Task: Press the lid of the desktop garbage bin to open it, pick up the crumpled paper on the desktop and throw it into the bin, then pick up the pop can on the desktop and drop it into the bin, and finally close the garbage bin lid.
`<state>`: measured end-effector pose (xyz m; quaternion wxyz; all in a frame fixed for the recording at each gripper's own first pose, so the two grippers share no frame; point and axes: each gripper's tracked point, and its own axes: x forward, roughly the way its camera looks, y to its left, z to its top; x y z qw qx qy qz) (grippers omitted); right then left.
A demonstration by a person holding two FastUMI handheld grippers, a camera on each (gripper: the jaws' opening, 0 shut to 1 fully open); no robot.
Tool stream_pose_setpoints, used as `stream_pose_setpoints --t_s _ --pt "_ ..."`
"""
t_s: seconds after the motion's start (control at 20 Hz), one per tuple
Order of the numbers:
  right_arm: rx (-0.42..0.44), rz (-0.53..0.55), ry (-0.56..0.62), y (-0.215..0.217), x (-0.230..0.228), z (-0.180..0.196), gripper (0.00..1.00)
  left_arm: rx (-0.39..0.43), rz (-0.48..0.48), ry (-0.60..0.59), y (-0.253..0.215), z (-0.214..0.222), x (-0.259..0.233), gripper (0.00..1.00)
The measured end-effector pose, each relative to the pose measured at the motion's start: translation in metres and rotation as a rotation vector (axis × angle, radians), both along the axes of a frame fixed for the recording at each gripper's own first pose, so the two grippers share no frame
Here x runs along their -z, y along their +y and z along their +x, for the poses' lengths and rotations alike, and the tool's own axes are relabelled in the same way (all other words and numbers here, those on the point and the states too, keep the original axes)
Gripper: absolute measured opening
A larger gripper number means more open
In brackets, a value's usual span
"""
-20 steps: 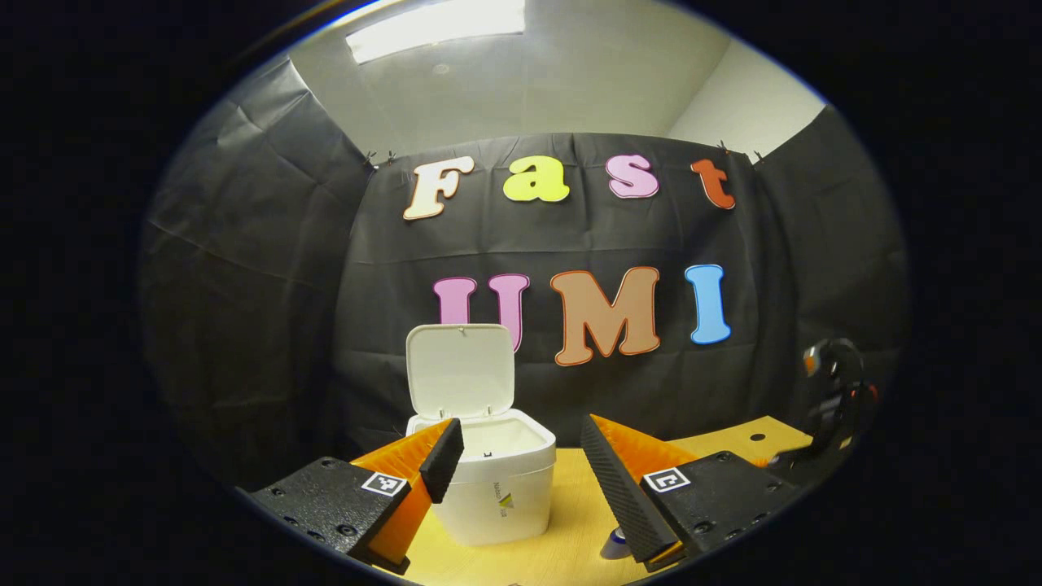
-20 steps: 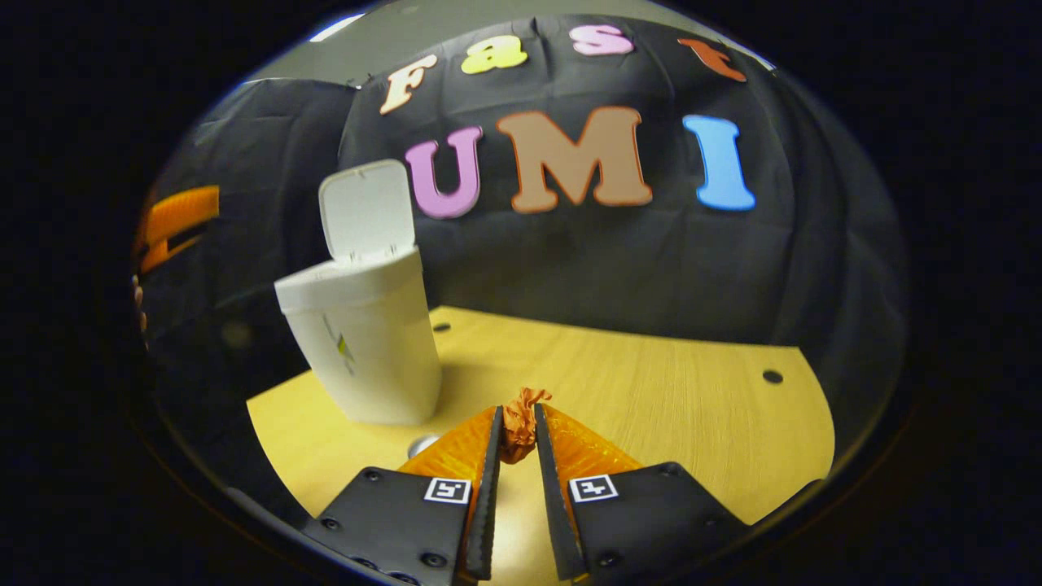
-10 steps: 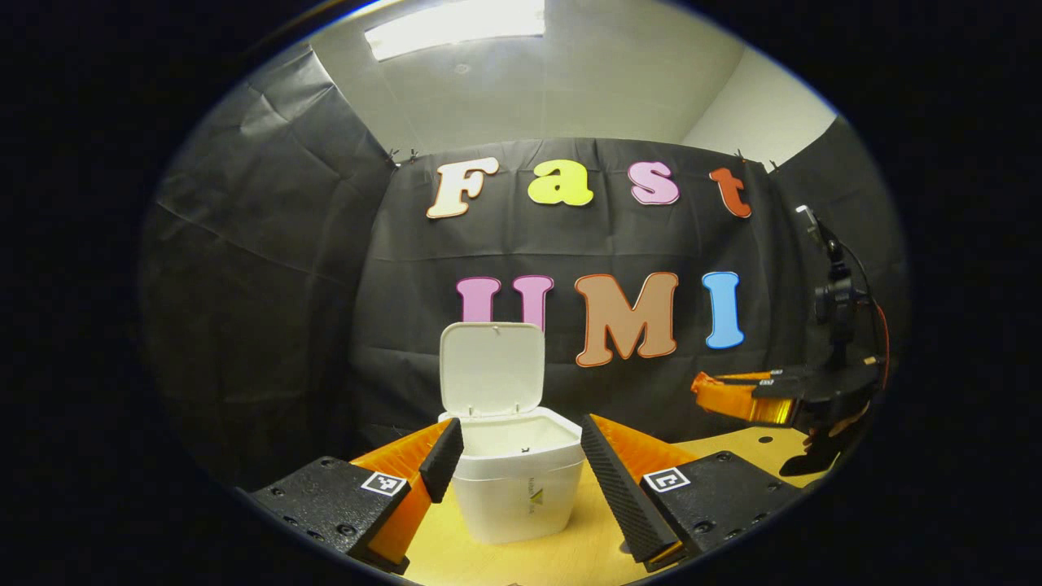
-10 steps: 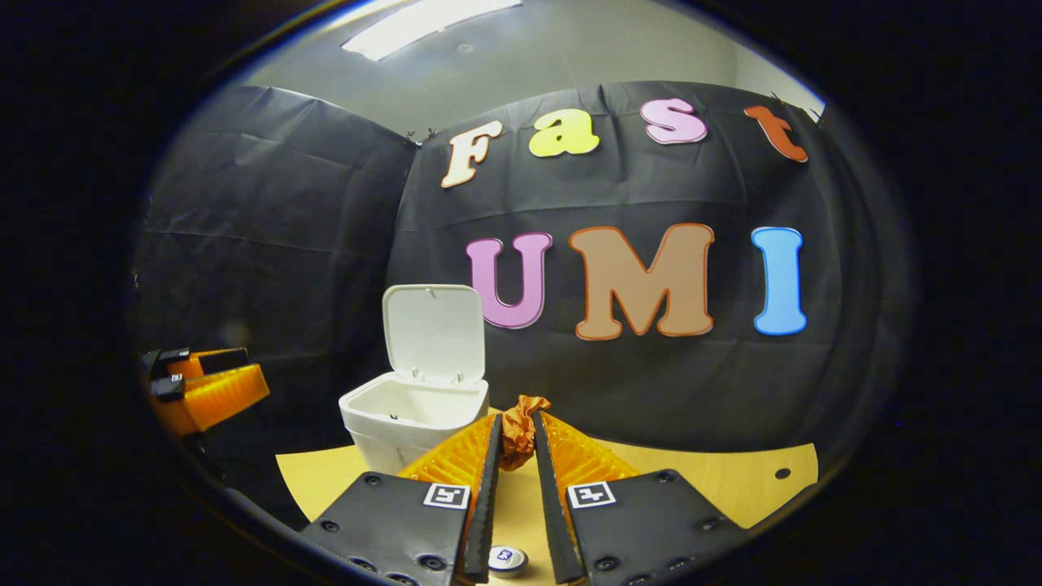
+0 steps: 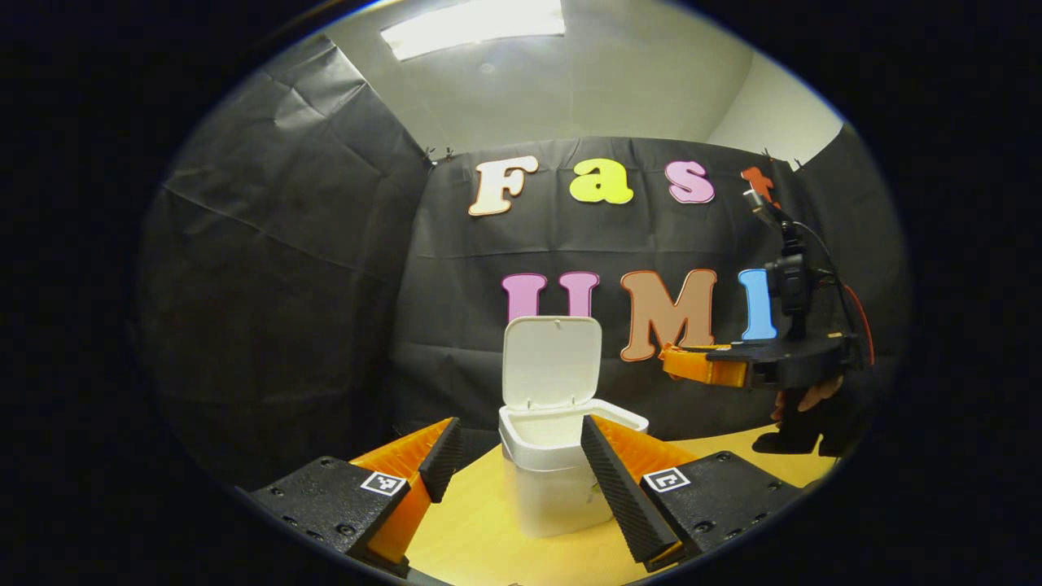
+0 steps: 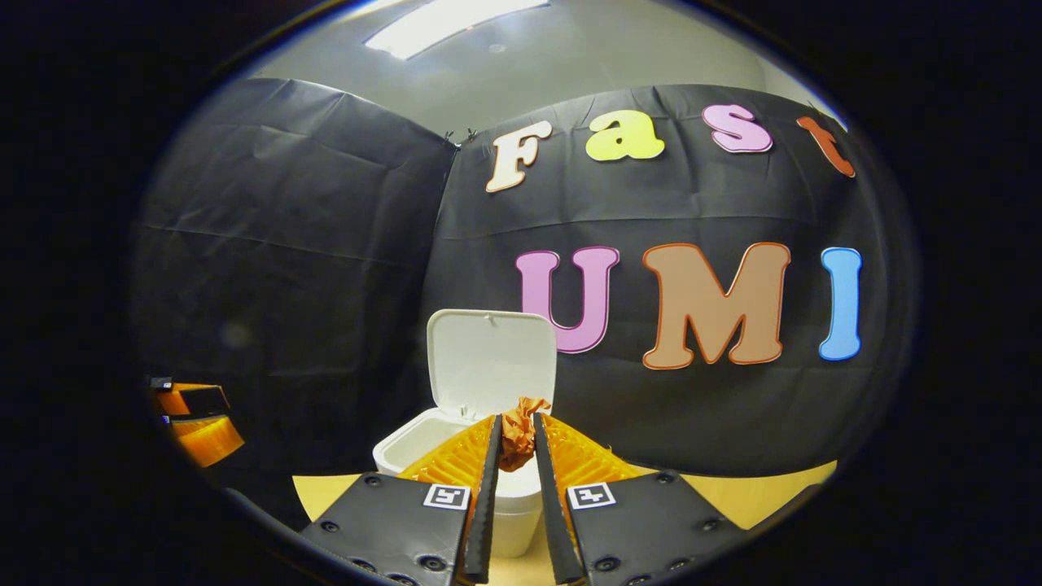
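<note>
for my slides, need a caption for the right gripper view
Right gripper carries crumpled paper toward the white bin, its lid standing open.

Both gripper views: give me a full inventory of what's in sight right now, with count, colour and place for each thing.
garbage bin: one, white, standing on the table ahead of the left gripper.
bin lid: one, white, hinged up at the back of the bin, open.
crumpled paper: one, orange-brown, pinched between the right gripper's fingers, lined up with the bin's opening in the right gripper view.
table: one, light wood, under the bin.
ceiling light: one, white, overhead.
left gripper: one, fingers spread, empty, low near the bin.
right gripper: one, closed on the paper; in the left gripper view it hangs raised to the right of the bin.
hand: one, under the right gripper, holding it.
</note>
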<state>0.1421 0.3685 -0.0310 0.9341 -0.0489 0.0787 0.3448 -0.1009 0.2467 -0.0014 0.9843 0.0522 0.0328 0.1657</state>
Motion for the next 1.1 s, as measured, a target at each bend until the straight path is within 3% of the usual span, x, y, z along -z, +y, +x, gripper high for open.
stream_pose_setpoints --t_s 0.25,0.5,0.65,0.8,0.95,1.1 --pt "-0.011 -0.034 0.033 0.053 0.029 0.025 0.31 -0.05 -0.004 0.018 0.029 -0.016 0.007 0.9" --pt "0.002 -0.086 0.076 0.078 0.065 0.037 0.31 -0.09 0.007 0.03 0.049 -0.028 0.009 0.9" --pt "0.047 -0.105 0.095 0.074 0.074 0.041 0.97 -0.096 0.003 0.028 0.052 -0.028 0.01 0.9" --pt "0.053 -0.064 0.051 0.066 0.056 0.034 0.92 -0.074 0.0 0.024 0.044 -0.019 0.008 0.92" --pt "0.068 -0.018 -0.007 0.039 0.031 0.022 1.0 -0.028 -0.005 0.018 0.026 -0.004 0.009 0.93" --pt "0.105 0.014 -0.041 -0.002 0.01 0.011 0.96 0.029 -0.011 0.008 0.003 0.014 0.01 0.92"
